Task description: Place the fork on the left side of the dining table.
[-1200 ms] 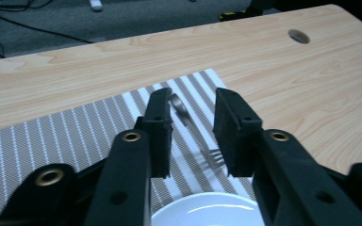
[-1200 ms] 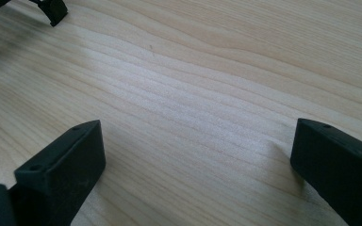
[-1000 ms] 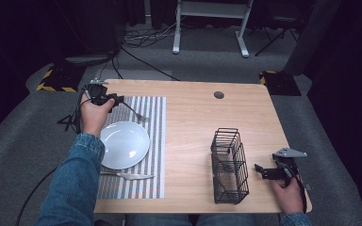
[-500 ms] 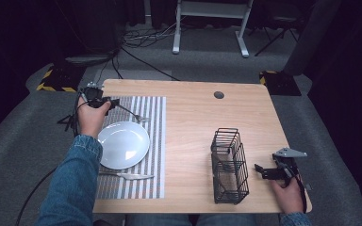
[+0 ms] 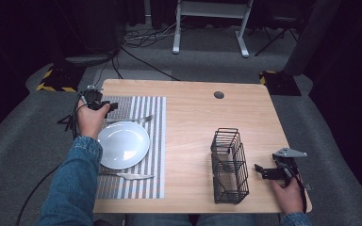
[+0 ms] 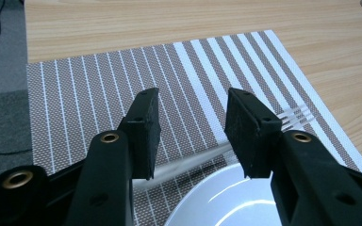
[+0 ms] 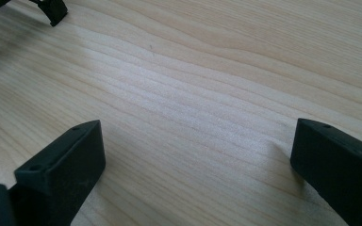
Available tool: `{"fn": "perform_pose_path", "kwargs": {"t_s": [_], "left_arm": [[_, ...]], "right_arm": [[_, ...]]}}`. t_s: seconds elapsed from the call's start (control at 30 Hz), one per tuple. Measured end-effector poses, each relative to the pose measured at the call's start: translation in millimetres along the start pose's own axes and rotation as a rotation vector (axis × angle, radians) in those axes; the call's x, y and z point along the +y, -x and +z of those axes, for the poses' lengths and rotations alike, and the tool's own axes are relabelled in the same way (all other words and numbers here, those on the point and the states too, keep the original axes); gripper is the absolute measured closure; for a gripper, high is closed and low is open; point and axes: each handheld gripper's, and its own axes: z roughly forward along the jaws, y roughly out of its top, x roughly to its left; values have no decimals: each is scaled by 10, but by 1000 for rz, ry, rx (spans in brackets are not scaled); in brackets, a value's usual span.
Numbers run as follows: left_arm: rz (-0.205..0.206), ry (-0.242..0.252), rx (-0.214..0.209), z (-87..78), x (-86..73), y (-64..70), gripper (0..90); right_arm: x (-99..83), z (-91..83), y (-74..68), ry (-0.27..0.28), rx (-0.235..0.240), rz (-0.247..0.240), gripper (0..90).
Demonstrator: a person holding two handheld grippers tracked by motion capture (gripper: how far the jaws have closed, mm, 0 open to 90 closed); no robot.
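Bench (image 5: 193, 117) had a striped mat (image 5: 155, 141) on its left side, with a plate (image 5: 122, 145) on it and a fork (image 6: 292, 115) lying just past the plate's far rim. Left tool (image 6: 191, 127) hung above the fork handle, jaws partly open, empty. I'd have dropped straight down and pinched mid-handle, clear of the rim. Right tool (image 7: 193, 160) sat wide open, empty, near the rack (image 5: 229, 165).
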Motion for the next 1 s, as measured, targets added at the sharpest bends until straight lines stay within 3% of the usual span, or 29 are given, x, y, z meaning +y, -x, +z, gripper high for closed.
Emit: {"fn": "perform_pose_path", "kwargs": {"t_s": [0.17,0.3,0.33,0.4,0.57,0.77,1.0], "left_arm": [[7,-29,20,30,-10,11,541],[-14,-54,24,23,-23,-17,525],[-17,-49,30,21,-30,-20,521],[-39,9,30,14,-76,-32,513],[-37,29,39,-31,-139,-43,483],[-25,73,28,-201,-183,6,474],[12,85,27,-406,-203,112,456]], "right_arm": [[0,0,0,0,0,0,38],[0,0,0,0,0,0,38],[0,0,0,0,-1,0,38],[0,0,0,0,0,0,38],[0,0,0,0,-1,0,38],[0,0,0,0,0,0,38],[0,0,0,0,0,0,38]]}}
